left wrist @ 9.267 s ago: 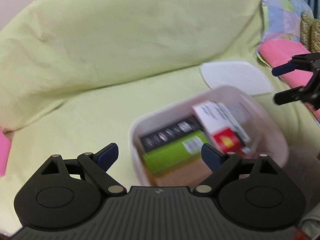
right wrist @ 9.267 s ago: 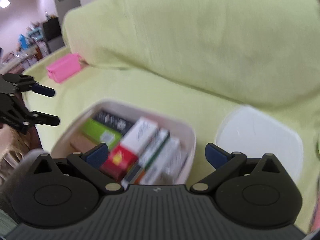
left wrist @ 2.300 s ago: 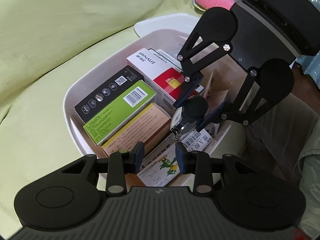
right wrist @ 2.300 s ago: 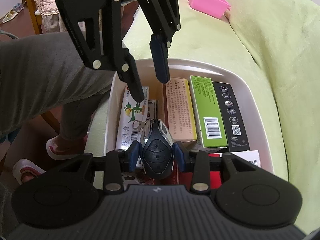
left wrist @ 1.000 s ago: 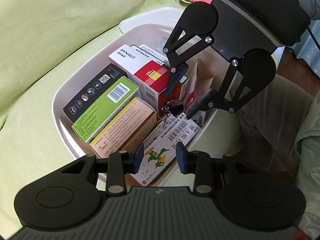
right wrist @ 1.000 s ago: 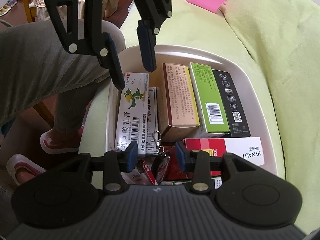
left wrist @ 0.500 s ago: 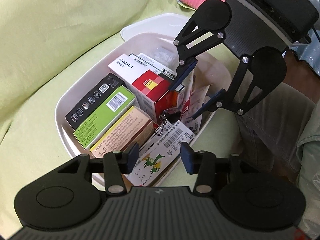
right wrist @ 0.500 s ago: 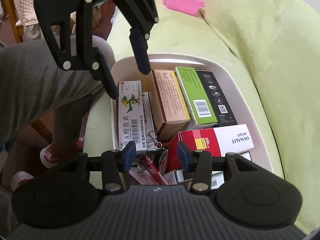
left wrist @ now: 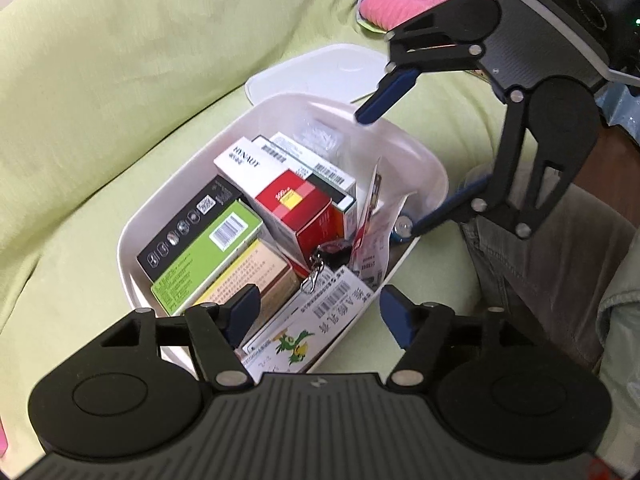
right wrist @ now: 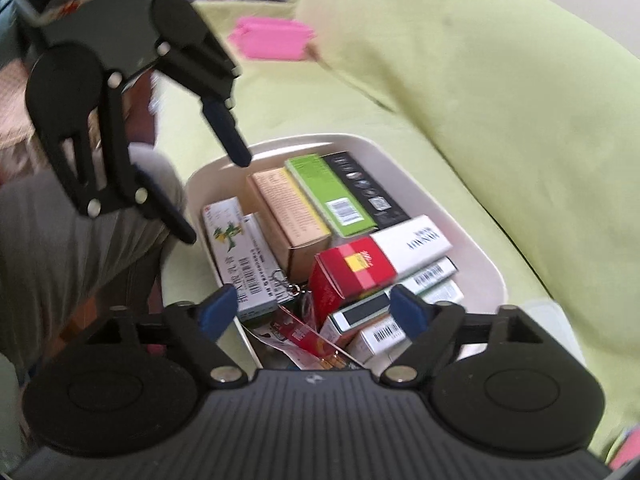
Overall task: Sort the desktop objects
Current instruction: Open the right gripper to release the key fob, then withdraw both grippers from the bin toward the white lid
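A white storage bin (left wrist: 416, 160), packed with boxed goods, is seen on a green-covered sofa (left wrist: 120, 60), with its white lid (left wrist: 320, 68) laid flat just behind it. A black key fob (left wrist: 332, 250) with a metal clip is lodged upright among the cartons, between a red-and-white box (left wrist: 292, 204) and a parrot-printed box (left wrist: 304, 336), beside a tan box (right wrist: 288, 208), a green box (left wrist: 208, 256) and a black box (left wrist: 188, 220).

The left gripper (left wrist: 316, 314) is held low over the near rim, jaws spread and empty, angled down toward the contents. The right gripper (right wrist: 310, 310) is poised above the opposite end of the bin, jaws likewise spread wide with nothing between them, its body tilted steeply downward. Each tool is visible in the other's camera, facing inward across the bin. A person's grey-trousered leg (left wrist: 540, 260) is seen alongside.

With the contents apparently stowed, closing the bin is judged the likely step in hand. It would be done well if both grippers were first lifted clear of the cartons, the lid pinched at its edge, kept level, and seated squarely on the rim. The tall packets (left wrist: 378, 216) standing at one end may need to be pressed down first.
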Available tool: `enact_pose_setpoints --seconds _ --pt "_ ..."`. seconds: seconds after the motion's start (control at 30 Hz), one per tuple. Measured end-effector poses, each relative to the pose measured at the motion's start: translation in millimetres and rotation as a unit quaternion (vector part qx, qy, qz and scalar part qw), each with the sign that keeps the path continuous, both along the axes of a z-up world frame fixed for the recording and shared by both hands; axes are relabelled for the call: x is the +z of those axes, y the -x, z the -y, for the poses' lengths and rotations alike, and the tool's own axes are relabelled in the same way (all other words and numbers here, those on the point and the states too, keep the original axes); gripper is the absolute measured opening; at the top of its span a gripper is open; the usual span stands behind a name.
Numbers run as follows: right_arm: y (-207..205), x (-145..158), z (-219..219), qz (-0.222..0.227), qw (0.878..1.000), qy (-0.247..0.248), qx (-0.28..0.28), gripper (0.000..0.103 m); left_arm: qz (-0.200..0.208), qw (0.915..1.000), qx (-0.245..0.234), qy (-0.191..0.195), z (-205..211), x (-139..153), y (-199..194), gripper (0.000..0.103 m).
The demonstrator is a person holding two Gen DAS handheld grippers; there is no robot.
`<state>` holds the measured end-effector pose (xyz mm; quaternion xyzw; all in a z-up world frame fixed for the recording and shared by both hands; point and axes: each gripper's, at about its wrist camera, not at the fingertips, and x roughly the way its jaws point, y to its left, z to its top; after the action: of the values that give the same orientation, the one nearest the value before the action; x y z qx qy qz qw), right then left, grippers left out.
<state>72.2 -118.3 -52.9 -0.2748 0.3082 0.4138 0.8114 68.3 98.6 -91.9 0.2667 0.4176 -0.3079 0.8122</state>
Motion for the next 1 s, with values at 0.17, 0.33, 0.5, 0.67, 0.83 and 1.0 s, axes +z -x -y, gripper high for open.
enact_pose_setpoints --seconds 0.17,0.33,0.5,0.67,0.83,1.0 --pt "2 8 27 -0.004 0.996 -0.034 -0.079 0.100 0.011 0.9999 0.008 0.001 13 6 -5 0.078" --pt "0 14 62 -0.020 0.984 -0.071 -0.160 0.101 0.017 0.9998 0.003 0.000 30 9 -11 0.081" --pt "-1 19 92 -0.030 0.970 -0.095 -0.221 0.102 0.025 0.9996 -0.007 -0.003 48 10 -18 0.088" --pt "0 24 119 -0.030 0.954 -0.107 -0.279 0.102 0.026 0.9995 -0.016 0.000 66 10 -25 0.088" --pt "2 28 149 -0.039 0.929 -0.147 -0.338 0.102 0.022 0.9995 -0.020 0.009 83 10 -32 0.088" --pt "2 24 181 -0.052 0.904 -0.176 -0.385 0.102 0.020 0.9995 -0.015 0.020 96 11 -49 0.088"
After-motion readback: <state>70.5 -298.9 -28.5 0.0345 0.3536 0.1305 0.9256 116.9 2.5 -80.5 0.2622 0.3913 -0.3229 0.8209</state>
